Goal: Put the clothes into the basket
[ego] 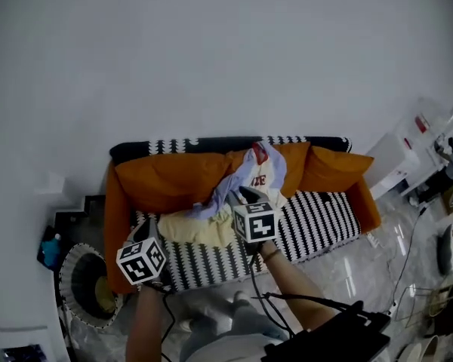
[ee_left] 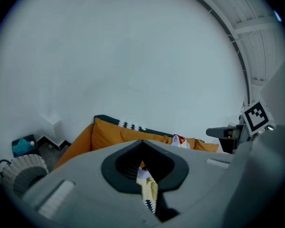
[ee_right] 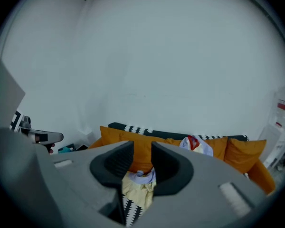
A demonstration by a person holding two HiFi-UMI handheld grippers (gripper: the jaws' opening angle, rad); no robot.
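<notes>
Clothes (ego: 241, 179) heaped on sofa (ego: 317, 225), straight ahead of both grippers.
Right gripper (ego: 247, 196) nearer, jaws spread, empty; left gripper (ego: 146, 231) pressed together, farther left.

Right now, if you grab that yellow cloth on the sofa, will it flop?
Probably floppy: the yellow cloth lies crumpled and slumped on the sofa. Likely light, being thin fabric. It may drag the pale blue cloth lying against it.

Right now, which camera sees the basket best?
The head view: it looks down into the basket beside the sofa, opening and rim showing. The left gripper view catches part of the basket, low at the left edge. The right gripper view doesn't show it.
</notes>
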